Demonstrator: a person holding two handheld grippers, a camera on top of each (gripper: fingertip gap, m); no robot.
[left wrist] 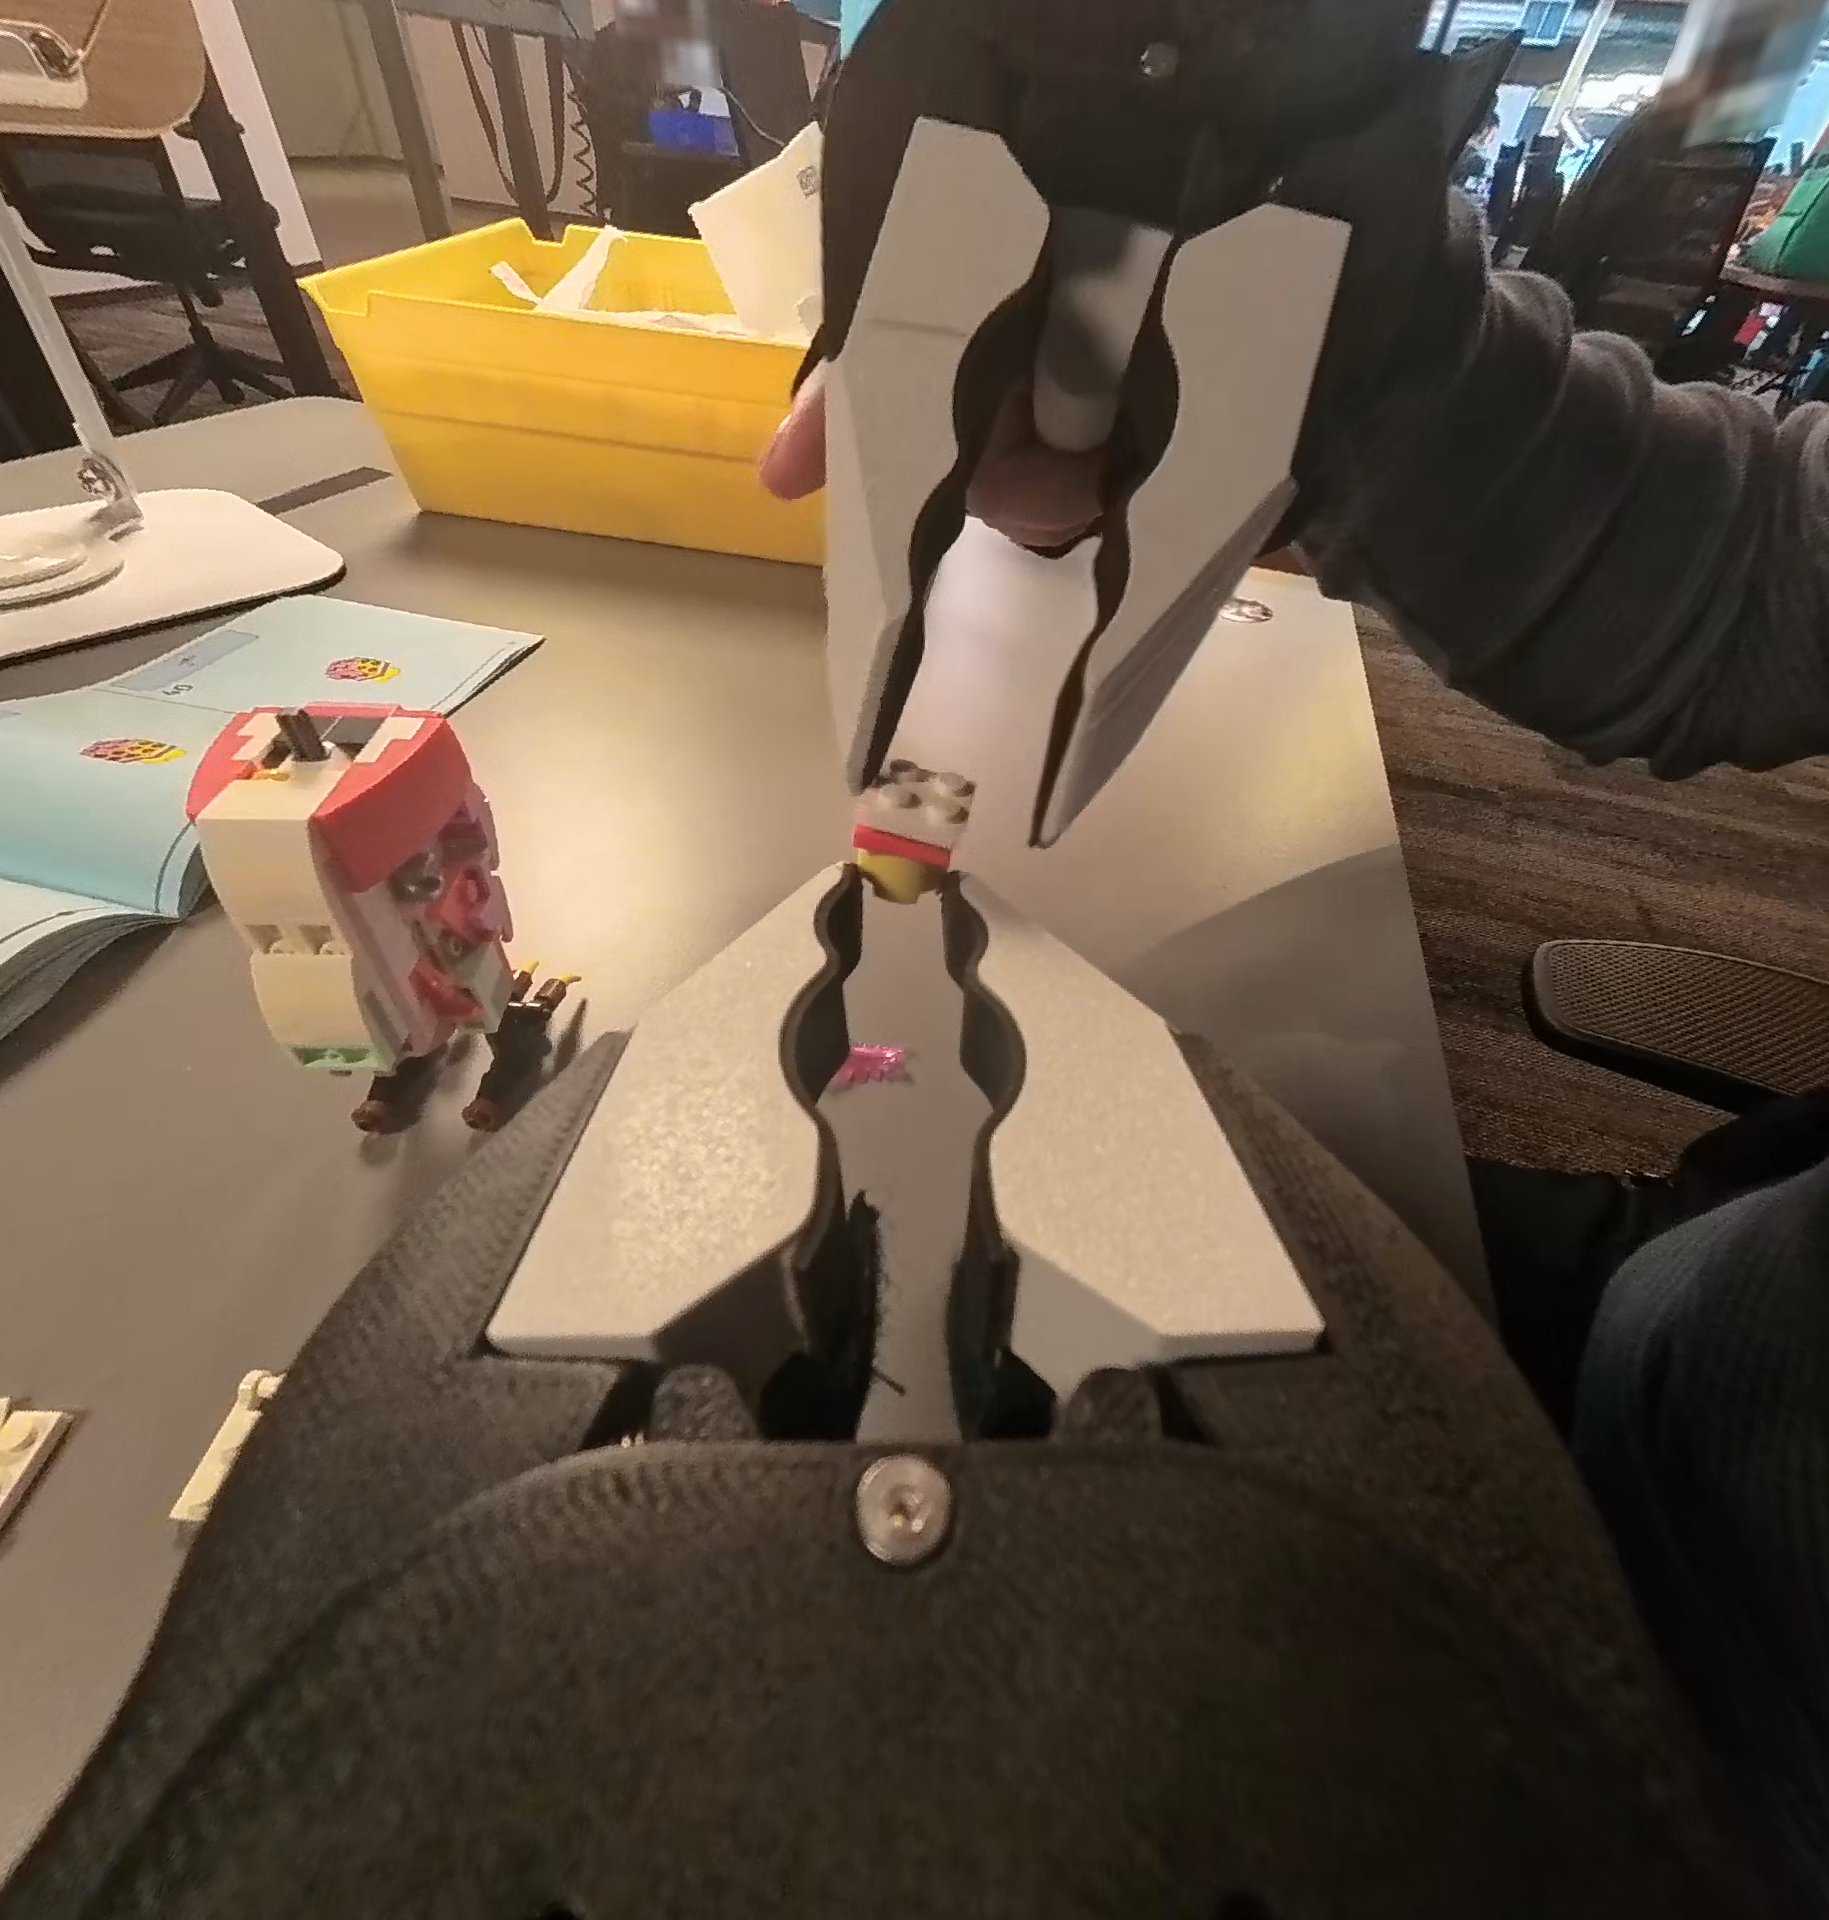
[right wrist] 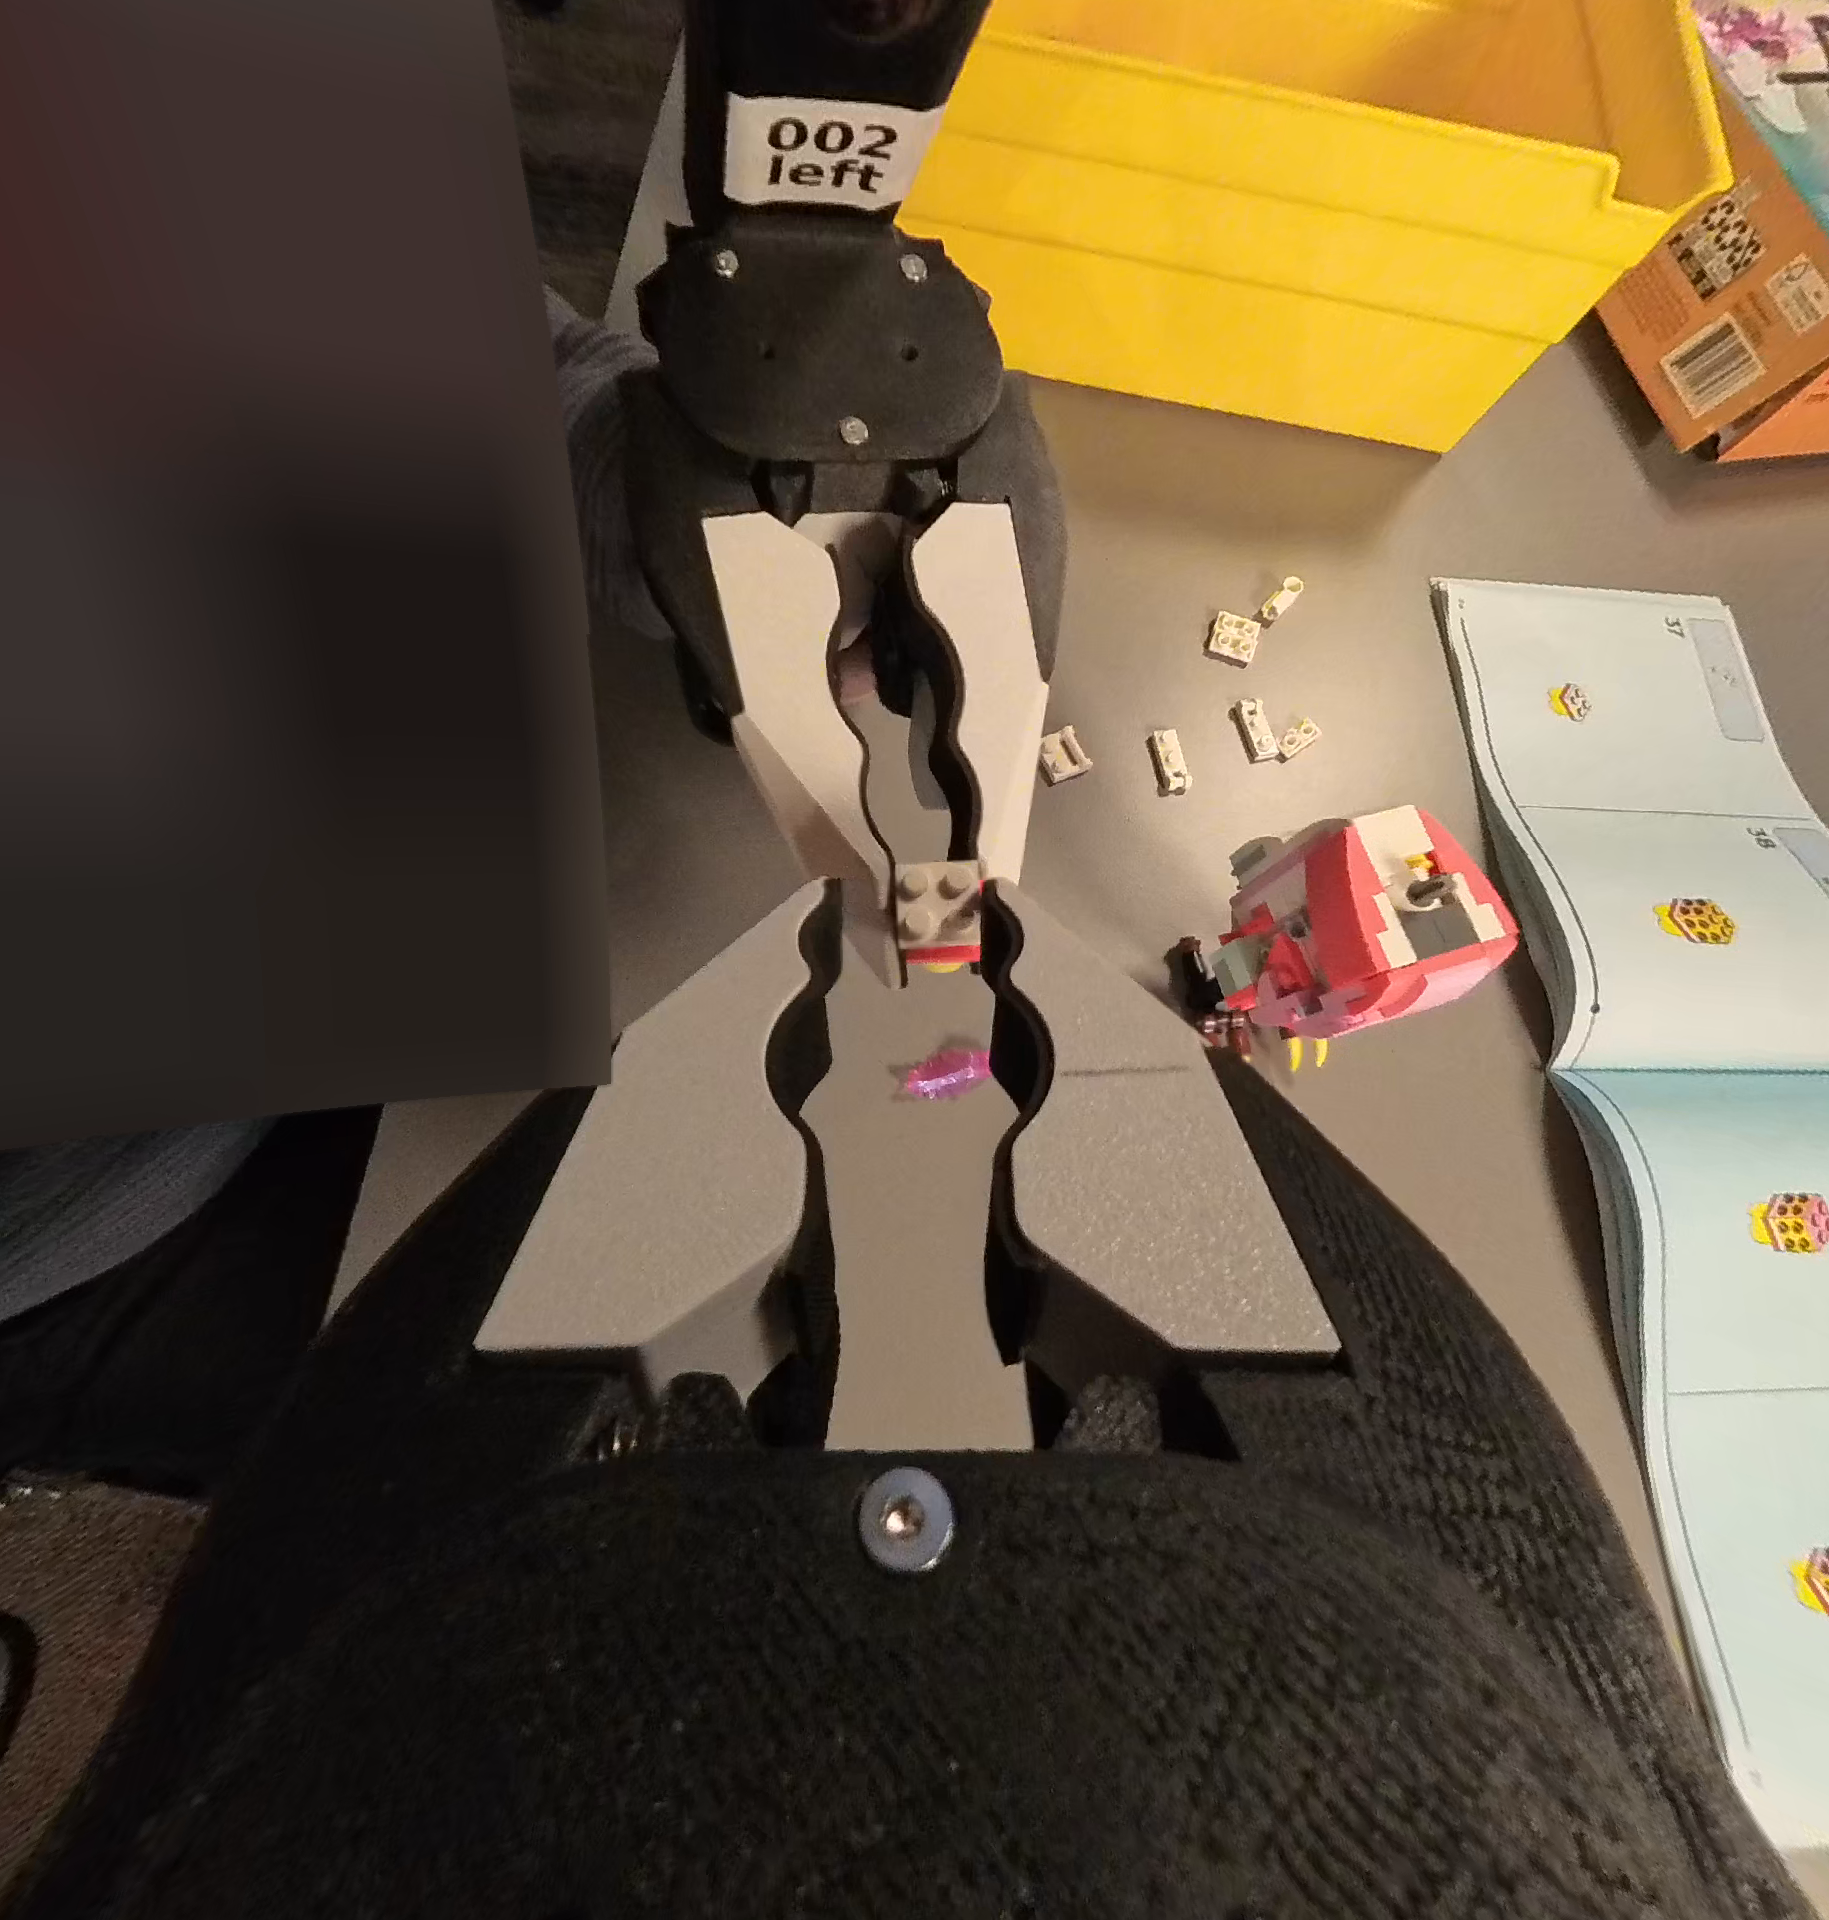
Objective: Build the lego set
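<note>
In the left wrist view, the left gripper [left wrist: 905, 883] has its fingers narrow, clamped on the yellow bottom of a small brick stack [left wrist: 915, 821], grey on top with a red plate under it, held above the surface [left wrist: 629, 790]. The right gripper [left wrist: 951, 805] comes down from above with its fingers parted, one tip touching the stack's grey top, the other standing clear. A half-built red and white model [left wrist: 359, 894] stands to the left beside an open booklet [left wrist: 68, 810], with a yellow bin [left wrist: 577, 416] behind. In the right wrist view, the right gripper [right wrist: 915, 914] straddles the stack [right wrist: 939, 914] loosely, while the left gripper [right wrist: 931, 883] pinches it. A pink piece [right wrist: 941, 1070] lies on the surface below, and loose white pieces [right wrist: 1232, 717] sit near the model [right wrist: 1377, 925]. The stack is not yet joined to the model, which looks unfinished.
</note>
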